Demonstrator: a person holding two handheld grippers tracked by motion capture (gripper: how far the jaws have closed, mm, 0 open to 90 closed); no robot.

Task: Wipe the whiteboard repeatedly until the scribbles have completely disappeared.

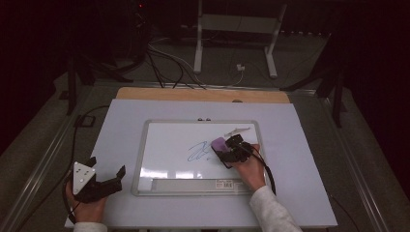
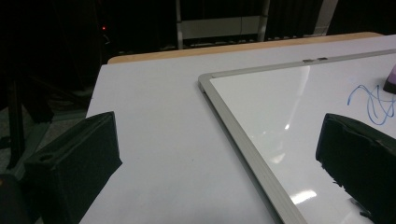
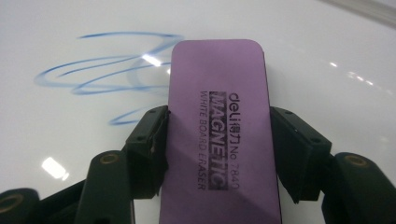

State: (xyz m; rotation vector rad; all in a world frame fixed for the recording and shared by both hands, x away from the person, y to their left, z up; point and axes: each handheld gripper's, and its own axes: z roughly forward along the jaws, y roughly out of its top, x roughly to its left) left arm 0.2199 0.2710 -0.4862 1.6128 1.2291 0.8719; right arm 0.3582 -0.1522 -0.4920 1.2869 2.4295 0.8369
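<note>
Right gripper (image 3: 217,140) clamps purple eraser (image 3: 219,130), flat on whiteboard (image 1: 164,145) at blue scribble (image 3: 107,70). Left gripper (image 1: 105,175) spread wide, empty, beside the board's frame.

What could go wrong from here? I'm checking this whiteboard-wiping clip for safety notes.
The left gripper sits open beside the whiteboard, not on it, so the board may slide under a wipe. The marker lies just beyond the right gripper, which is shut on the eraser; a stroke across the blue scribble could knock it.
</note>
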